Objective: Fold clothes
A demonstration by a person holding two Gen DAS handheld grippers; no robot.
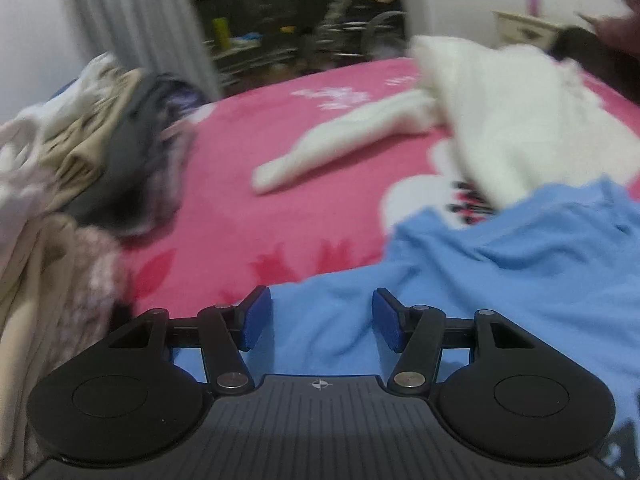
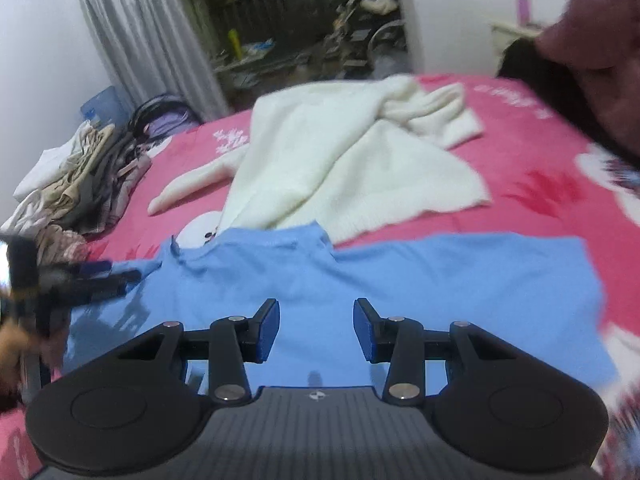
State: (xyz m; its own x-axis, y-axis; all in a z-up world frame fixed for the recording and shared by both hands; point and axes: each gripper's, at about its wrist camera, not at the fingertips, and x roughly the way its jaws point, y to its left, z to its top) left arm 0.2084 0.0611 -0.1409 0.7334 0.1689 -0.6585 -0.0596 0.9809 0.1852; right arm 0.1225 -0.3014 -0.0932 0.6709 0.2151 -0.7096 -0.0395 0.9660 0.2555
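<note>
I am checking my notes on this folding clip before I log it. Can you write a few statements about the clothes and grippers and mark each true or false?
1. The blue shirt lies spread on the pink bedsheet. True.
2. The left gripper is shut on the shirt. False: its jaws stand open, holding nothing.
3. The white sweater lies beyond the blue shirt. True.
4. The right gripper holds the sweater. False: it is open, above the shirt.
5. A pile of clothes sits at the left. True.

The T-shirt [image 2: 360,276] lies spread on the near part of the bed [image 2: 532,152]. The sweater [image 2: 332,156] lies just behind it, overlapping its far edge. A heap of clothes [image 2: 76,184] sits at the far left.
</note>
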